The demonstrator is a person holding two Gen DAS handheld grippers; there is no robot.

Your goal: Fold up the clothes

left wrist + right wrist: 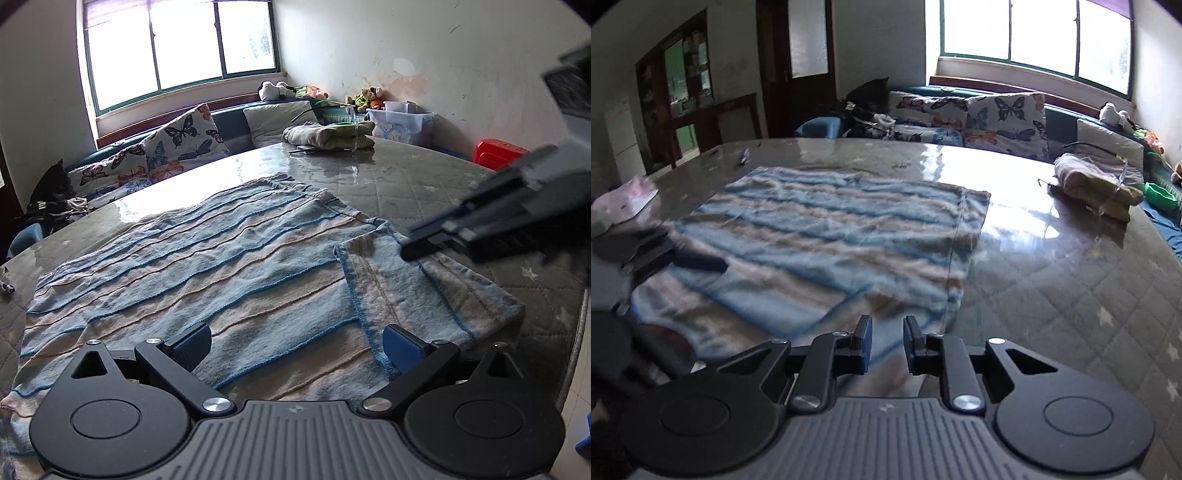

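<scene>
A blue and beige striped towel (pixel 207 266) lies spread on the quilted, plastic-covered table (pixel 399 177). Its near right corner is folded over into a flap (pixel 417 291). My left gripper (pixel 297 347) is open wide, low over the towel's near edge, holding nothing. My right gripper shows blurred in the left wrist view (pixel 424 247), above the flap. In the right wrist view the right gripper (pixel 887 341) has a narrow gap between its fingers with nothing in it, over the towel (pixel 827 229). The left gripper (pixel 683 258) shows blurred at the left.
A folded pile of clothes (pixel 328 134) lies at the table's far side, also in the right wrist view (pixel 1089 184). Butterfly cushions (pixel 177 144) line a bench under the window. A plastic bin (pixel 399 123) and red stool (pixel 498 151) stand by the wall.
</scene>
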